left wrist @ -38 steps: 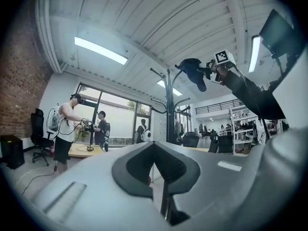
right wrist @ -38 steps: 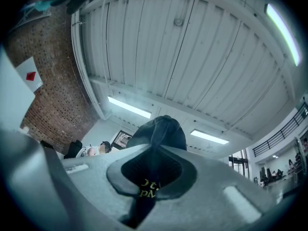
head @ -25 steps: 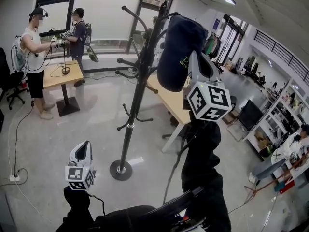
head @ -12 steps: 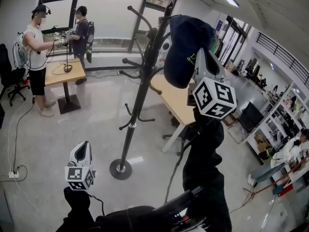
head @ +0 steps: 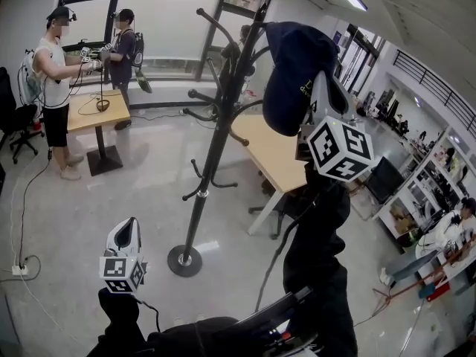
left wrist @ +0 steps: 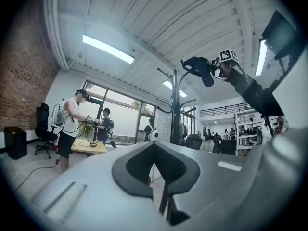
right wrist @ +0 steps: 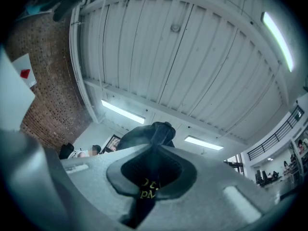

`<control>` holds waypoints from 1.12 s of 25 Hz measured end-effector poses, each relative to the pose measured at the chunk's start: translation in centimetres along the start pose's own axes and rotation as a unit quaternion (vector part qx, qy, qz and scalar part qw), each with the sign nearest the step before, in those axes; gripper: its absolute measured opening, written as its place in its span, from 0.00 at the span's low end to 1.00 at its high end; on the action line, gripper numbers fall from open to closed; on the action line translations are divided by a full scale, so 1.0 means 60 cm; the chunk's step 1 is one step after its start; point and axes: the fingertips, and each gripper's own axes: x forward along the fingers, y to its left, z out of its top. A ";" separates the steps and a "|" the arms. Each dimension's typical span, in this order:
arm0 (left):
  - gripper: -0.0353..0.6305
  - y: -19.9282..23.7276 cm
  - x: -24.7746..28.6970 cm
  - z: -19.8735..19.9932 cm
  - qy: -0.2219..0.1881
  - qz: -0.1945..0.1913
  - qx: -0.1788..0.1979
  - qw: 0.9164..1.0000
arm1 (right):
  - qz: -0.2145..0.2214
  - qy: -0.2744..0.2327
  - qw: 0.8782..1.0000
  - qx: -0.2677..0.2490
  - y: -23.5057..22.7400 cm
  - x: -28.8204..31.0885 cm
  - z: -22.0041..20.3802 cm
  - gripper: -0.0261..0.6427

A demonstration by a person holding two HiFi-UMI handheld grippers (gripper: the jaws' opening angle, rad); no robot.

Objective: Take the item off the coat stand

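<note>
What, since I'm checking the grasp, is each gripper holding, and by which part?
The right gripper pinches the dark cap at its lower edge, by the yellow print. The left gripper holds nothing.

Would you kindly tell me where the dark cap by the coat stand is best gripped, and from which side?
Grip the cap at its lower edge, from below, on the side away from the coat stand: the crown sits by the hooks and the edge hangs free. The right gripper is shut there.
</note>
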 end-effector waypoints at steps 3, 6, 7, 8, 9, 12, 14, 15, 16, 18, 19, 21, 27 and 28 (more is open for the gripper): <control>0.06 -0.009 0.007 -0.002 0.000 -0.005 0.000 1.000 | -0.001 0.002 1.000 -0.004 -0.007 0.001 -0.002 0.06; 0.06 -0.010 0.008 -0.006 0.002 -0.006 -0.002 1.000 | 0.004 0.006 1.000 -0.006 0.000 0.004 -0.008 0.06; 0.06 -0.007 0.007 -0.007 0.002 -0.005 -0.002 1.000 | 0.006 0.007 1.000 -0.007 0.005 0.004 -0.009 0.06; 0.06 -0.005 0.006 -0.007 0.002 -0.004 -0.002 1.000 | 0.008 0.007 1.000 -0.008 0.008 0.006 -0.010 0.06; 0.06 -0.002 0.006 -0.006 0.001 -0.001 -0.003 1.000 | 0.009 0.007 1.000 -0.009 0.010 0.008 -0.011 0.06; 0.06 0.001 0.009 -0.006 0.000 0.005 -0.004 1.000 | 0.006 0.004 1.000 -0.009 0.004 0.013 -0.014 0.06; 0.06 0.000 0.011 -0.008 0.001 0.007 -0.004 1.000 | 0.003 -0.001 1.000 -0.007 -0.004 0.012 -0.011 0.06; 0.06 -0.001 0.011 -0.010 0.002 0.007 -0.004 1.000 | 0.003 -0.003 1.000 -0.006 -0.006 0.010 -0.008 0.06; 0.06 -0.002 0.012 -0.011 0.002 0.007 -0.005 1.000 | 0.002 -0.005 1.000 -0.005 -0.008 0.009 -0.006 0.06; 0.06 -0.003 0.015 -0.014 0.003 0.004 -0.005 1.000 | -0.002 -0.009 1.000 -0.005 -0.010 0.007 -0.001 0.06; 0.06 -0.003 0.018 -0.015 0.002 0.001 -0.005 1.000 | -0.004 -0.011 1.000 -0.006 -0.011 0.006 0.001 0.06; 0.06 -0.003 0.025 -0.015 0.002 -0.003 -0.006 1.000 | -0.007 -0.013 1.000 -0.008 -0.013 0.008 0.003 0.06; 0.06 -0.010 0.037 -0.016 0.005 -0.012 -0.009 1.000 | -0.022 -0.022 0.999 -0.011 -0.036 -0.001 0.022 0.06; 0.06 -0.013 0.039 -0.018 0.005 -0.013 -0.009 1.000 | -0.023 -0.024 0.999 -0.014 -0.038 -0.006 0.028 0.06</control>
